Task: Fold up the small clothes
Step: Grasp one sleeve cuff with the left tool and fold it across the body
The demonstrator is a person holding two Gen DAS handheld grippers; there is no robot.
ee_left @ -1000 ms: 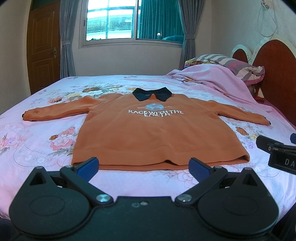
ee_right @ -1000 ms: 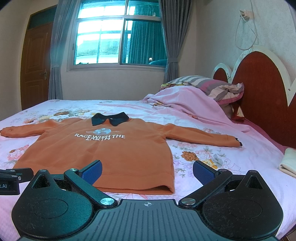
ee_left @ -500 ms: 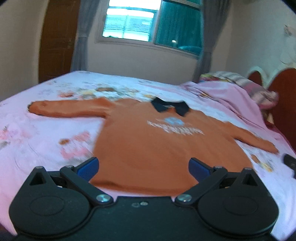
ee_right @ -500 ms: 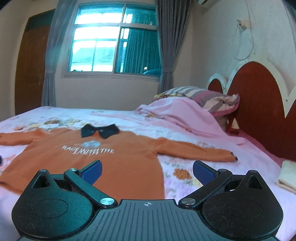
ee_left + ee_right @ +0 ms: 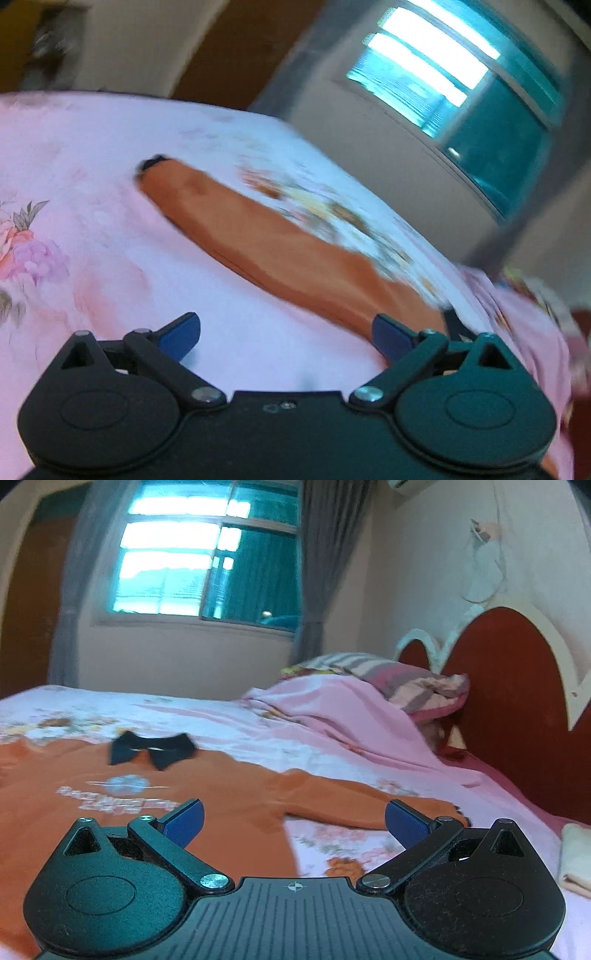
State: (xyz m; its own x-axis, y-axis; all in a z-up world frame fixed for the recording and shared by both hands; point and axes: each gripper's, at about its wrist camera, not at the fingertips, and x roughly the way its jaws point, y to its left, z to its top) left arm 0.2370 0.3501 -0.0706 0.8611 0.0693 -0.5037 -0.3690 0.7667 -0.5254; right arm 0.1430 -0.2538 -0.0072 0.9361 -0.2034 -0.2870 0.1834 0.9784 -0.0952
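Note:
An orange sweatshirt (image 5: pixel 229 801) with a black collar (image 5: pixel 151 751) and white chest print lies flat on the floral pink bedsheet (image 5: pixel 229 723). In the left wrist view only its left sleeve (image 5: pixel 280 251) shows, running diagonally, cuff at the upper left. My left gripper (image 5: pixel 286 338) is open and empty, low over the sheet just short of that sleeve; the view is tilted and blurred. My right gripper (image 5: pixel 293 821) is open and empty above the sweatshirt's right side, where the right sleeve (image 5: pixel 369 805) joins the body.
A pink blanket (image 5: pixel 332 709) and a striped pillow (image 5: pixel 399 679) are heaped at the red headboard (image 5: pixel 517 701). A folded pale cloth (image 5: pixel 576 853) lies at the bed's right edge. A window and a curtain stand behind the bed.
My left gripper has swung left and tilted towards the left sleeve. My right gripper has moved forward over the sweatshirt towards the right sleeve. Both stay open.

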